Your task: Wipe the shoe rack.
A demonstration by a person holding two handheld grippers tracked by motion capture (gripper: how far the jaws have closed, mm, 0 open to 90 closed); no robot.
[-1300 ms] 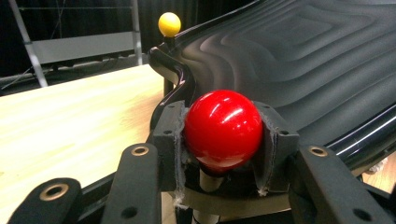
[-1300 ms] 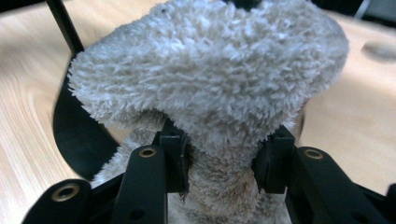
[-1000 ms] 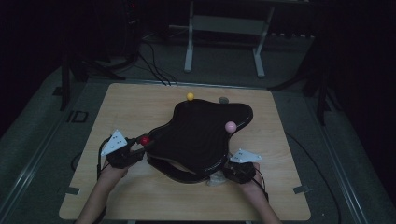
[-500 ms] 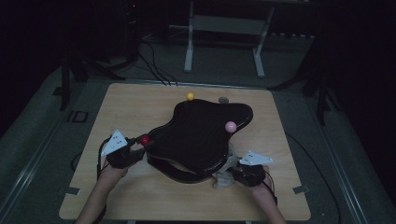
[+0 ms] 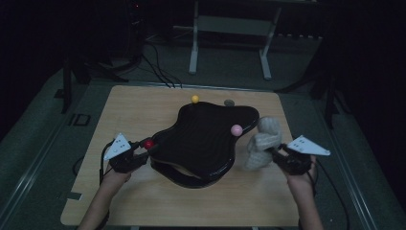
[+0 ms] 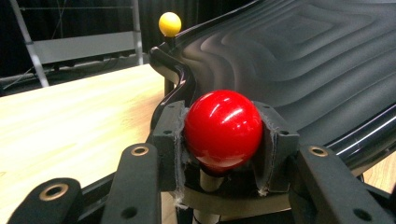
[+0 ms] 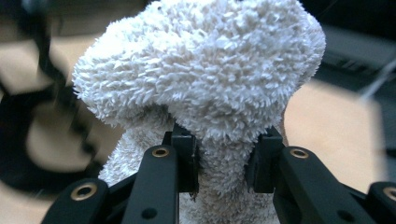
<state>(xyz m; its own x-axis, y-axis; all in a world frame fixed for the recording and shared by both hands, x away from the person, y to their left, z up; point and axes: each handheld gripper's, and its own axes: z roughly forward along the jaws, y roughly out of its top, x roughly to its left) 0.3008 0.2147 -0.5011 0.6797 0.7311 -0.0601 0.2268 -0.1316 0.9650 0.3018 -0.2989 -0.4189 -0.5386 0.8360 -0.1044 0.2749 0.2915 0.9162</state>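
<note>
While L gripper (image 6: 223,154) clamps red knob (image 6: 223,129) | R gripper (image 7: 223,161) clamps towel (image 7: 205,70)

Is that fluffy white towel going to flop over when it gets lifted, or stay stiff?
Probably floppy: the white towel bulges and droops over the right gripper, whose pads pinch it into a narrow waist. It looks light, since in the high view it is bunched up at the gripper. Its fuzzy loops likely keep it from slipping.

I'm seeing the towel (image 7: 205,88) hiding the bench beyond my right claw, and its backdrop is smearing into blur. The red ball (image 6: 223,129) is covering its own stem, and the small grey thing (image 5: 229,102) is staying too tiny to identify.
</note>
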